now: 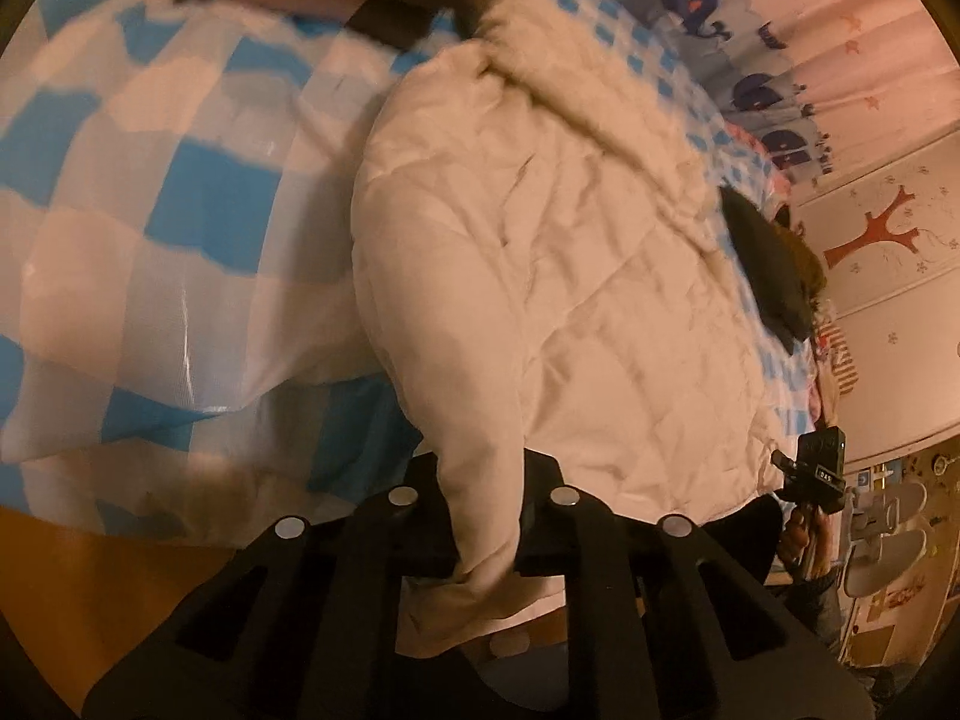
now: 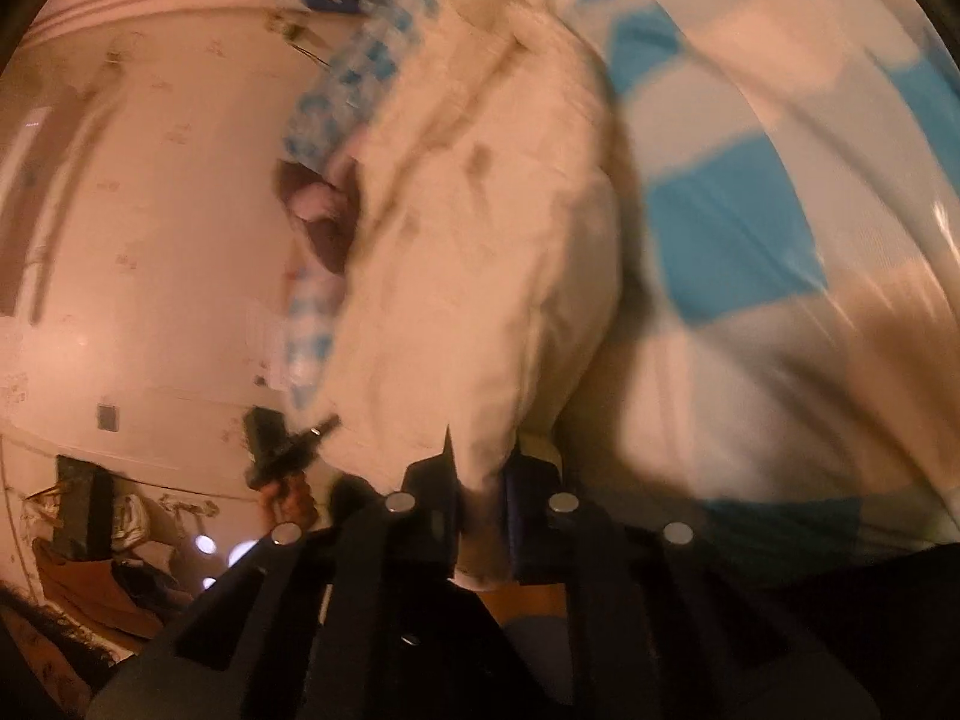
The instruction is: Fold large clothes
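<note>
**foldnoob:** On the bed, a cream quilted coat point(image 1: 540, 276) lies over a blue-and-white checked blanket point(image 1: 150, 192); both grippers already have a bite of it. How does it sit relative to them?

**laundrydad:** From the left gripper point(image 1: 483, 534) the coat runs straight ahead and away; its long axis goes from the pinched edge up to the fluffy collar point(image 1: 576, 90) at the far end. Jaws are closed on a fold of fabric, with cloth bunched between the fingers and hanging below them.

**foldnoob:** And the right?

**laundrydad:** Same deal; the right gripper point(image 2: 483, 516) is clamped on another bit of the near edge, coat point(image 2: 480, 228) stretching forward from it, though that view is blurry. Neither hand looks clearly nearer; they hold the same end side by side, and the other gripper shows off to the side in each view.

**foldnoob:** So the fold goes toward the collar?

**laundrydad:** My guess, yes; carry the near edge forward along that axis, both hands level, or it skews.
</note>
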{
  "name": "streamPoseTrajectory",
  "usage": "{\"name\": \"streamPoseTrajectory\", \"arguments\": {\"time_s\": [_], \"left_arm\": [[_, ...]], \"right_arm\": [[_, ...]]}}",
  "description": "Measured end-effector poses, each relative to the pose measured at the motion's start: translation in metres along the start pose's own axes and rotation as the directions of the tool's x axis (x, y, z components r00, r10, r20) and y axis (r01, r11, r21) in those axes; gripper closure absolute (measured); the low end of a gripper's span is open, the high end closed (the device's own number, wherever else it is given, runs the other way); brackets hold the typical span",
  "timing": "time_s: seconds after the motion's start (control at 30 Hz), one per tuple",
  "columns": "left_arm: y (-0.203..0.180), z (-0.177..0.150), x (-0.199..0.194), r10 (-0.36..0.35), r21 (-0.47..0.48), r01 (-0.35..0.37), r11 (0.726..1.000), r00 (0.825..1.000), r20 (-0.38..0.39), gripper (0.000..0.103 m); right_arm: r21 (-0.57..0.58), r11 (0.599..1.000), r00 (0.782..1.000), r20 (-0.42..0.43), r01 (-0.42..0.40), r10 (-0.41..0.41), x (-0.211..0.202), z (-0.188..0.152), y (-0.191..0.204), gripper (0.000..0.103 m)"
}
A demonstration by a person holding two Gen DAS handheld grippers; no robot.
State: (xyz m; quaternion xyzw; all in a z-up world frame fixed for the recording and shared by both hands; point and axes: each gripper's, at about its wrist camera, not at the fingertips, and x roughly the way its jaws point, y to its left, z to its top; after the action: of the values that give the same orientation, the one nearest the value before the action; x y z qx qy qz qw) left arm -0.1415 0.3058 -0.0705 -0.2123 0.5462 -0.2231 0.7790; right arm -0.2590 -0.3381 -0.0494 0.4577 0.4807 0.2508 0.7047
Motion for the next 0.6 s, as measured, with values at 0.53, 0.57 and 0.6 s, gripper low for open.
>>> {"name": "streamPoseTrajectory", "arguments": {"time_s": [0.53,0.57,0.6], "left_arm": [[0.012,-0.049,-0.027,-0.068,-0.008,0.067,0.998,0.994,-0.089,0.076],[0.021,-0.048,-0.029,-0.132,-0.042,0.129,0.991,0.989,-0.066,0.075],[0.023,-0.047,-0.030,-0.138,-0.055,0.135,0.989,0.988,-0.061,0.075]], "right_arm": [[-0.018,0.998,0.997,-0.055,0.061,-0.062,-0.038,-0.043,0.000,0.054],[0.006,0.997,0.995,-0.068,0.071,-0.070,-0.036,-0.042,-0.008,0.057],[0.006,0.999,0.997,-0.064,0.047,-0.046,-0.035,-0.041,-0.010,0.055]]}}
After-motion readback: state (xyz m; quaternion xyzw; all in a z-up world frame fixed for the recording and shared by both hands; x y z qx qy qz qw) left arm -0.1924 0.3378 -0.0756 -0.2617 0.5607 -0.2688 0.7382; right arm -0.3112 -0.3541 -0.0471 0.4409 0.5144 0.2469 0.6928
